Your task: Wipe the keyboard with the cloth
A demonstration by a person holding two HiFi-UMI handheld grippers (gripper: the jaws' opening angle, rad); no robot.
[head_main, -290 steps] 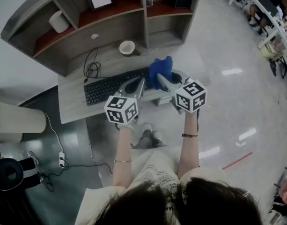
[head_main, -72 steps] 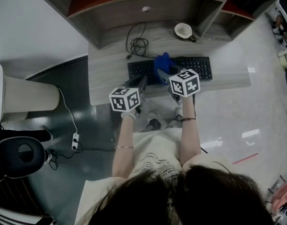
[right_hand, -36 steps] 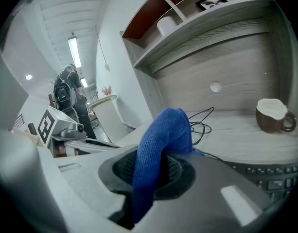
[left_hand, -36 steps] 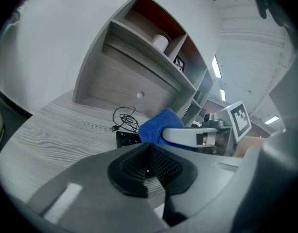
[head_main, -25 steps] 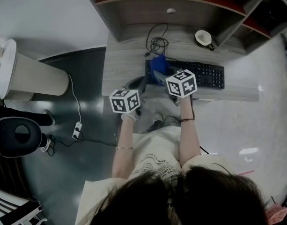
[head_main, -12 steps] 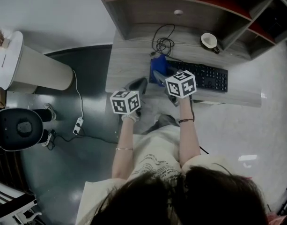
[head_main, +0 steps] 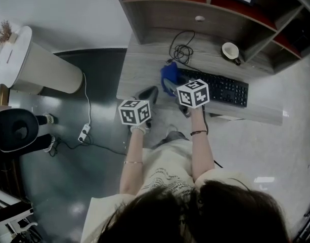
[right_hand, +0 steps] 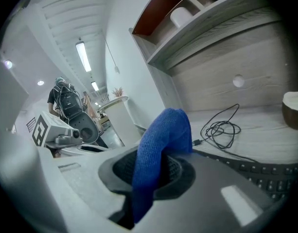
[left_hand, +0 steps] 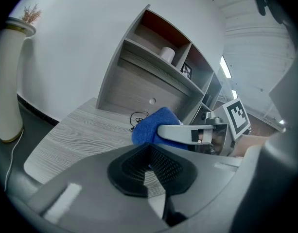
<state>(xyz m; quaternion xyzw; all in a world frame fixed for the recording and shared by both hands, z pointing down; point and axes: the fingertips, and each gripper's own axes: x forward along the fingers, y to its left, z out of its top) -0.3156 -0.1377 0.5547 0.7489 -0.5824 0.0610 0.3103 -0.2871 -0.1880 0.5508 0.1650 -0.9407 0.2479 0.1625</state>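
The black keyboard lies along the grey desk. My right gripper is shut on a blue cloth, which rests at the keyboard's left end. In the right gripper view the cloth stands folded up out of the closed pads, and the keys show to the right. My left gripper hovers over the desk's front edge, just left of the cloth. Its pads meet with nothing between them, and the cloth shows beyond them.
A coiled cable and a white cup lie behind the keyboard, under a shelf unit. On the floor at the left stand a white cylinder, a black chair and a power strip.
The right gripper has drawn the cloth leftward along the keyboard, from its right part to its left end. The left gripper has stayed by the desk's front edge.
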